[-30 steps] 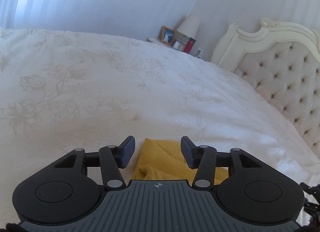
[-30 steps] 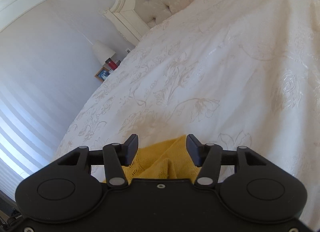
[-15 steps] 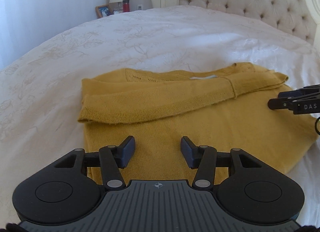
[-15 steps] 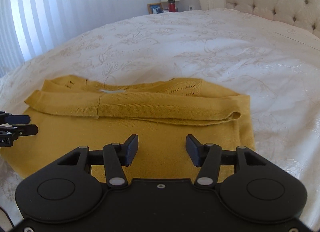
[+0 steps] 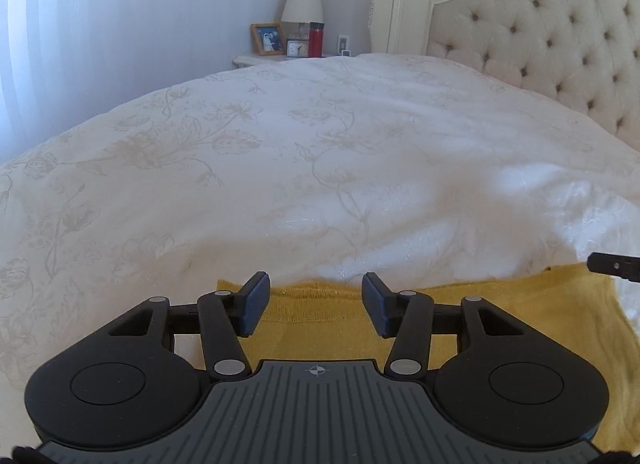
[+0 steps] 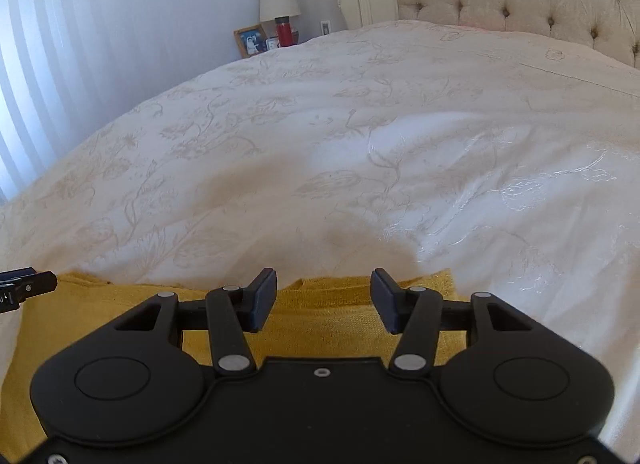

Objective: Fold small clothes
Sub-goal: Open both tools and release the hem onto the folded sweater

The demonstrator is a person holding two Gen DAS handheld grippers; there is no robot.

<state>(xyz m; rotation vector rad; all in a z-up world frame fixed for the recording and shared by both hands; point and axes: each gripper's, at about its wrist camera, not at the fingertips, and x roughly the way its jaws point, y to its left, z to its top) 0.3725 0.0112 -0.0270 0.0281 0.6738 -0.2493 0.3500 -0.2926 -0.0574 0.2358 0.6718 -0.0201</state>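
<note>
The yellow knit sweater [image 5: 320,310] on the bed [image 5: 320,168] looks soft and light; take its edge. Left tongs [image 5: 315,306] and right tongs [image 6: 323,300] are open, holding nothing.

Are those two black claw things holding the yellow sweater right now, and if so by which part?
Neither holds anything. The left gripper and the right gripper both have their jaws apart, hovering over the yellow sweater on the bed, with nothing pinched between them.
</note>
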